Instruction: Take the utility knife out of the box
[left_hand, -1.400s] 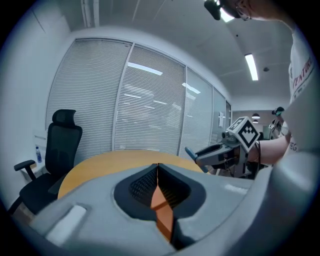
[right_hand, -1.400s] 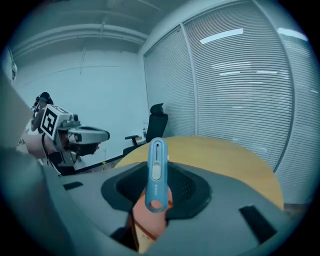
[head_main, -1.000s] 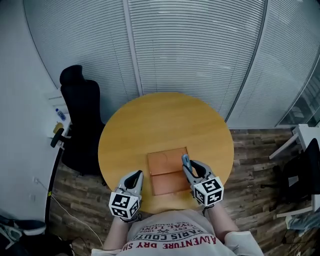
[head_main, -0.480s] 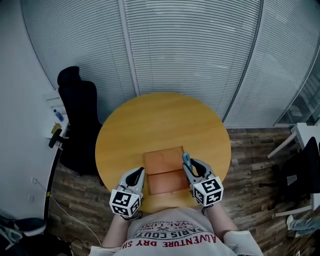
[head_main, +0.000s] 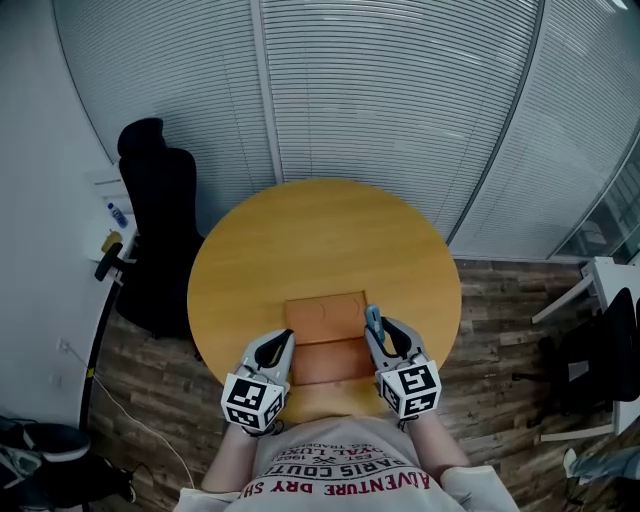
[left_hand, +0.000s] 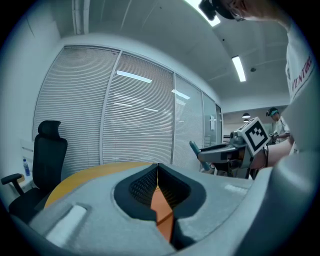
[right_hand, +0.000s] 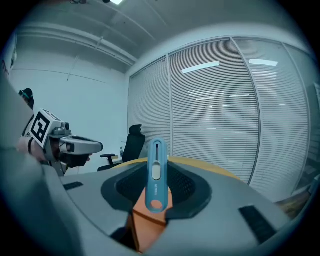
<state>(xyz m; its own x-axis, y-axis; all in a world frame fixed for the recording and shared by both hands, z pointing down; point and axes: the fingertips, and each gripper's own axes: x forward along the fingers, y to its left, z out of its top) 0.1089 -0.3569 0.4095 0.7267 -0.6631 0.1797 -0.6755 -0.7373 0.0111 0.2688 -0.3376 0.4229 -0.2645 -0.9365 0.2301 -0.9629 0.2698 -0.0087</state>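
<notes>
A flat orange-brown box (head_main: 328, 345) lies open on the near part of the round wooden table (head_main: 320, 240). My right gripper (head_main: 378, 335) hovers at the box's right edge, shut on a blue utility knife (head_main: 372, 321). In the right gripper view the knife (right_hand: 156, 172) stands upright between the jaws, above the box (right_hand: 145, 220). My left gripper (head_main: 283, 346) sits at the box's left edge with its jaws together and nothing in them. In the left gripper view the tips of the left gripper (left_hand: 158, 167) meet, and the box (left_hand: 161, 207) shows below them.
A black office chair (head_main: 155, 200) stands left of the table, beside a ledge with a small bottle (head_main: 118, 215). Blind-covered glass walls curve behind the table. Wood floor surrounds it. Another person (left_hand: 274, 125) stands far off in the left gripper view.
My left gripper has drifted a little toward the box's left edge. The right gripper has kept its place with the knife in its jaws.
</notes>
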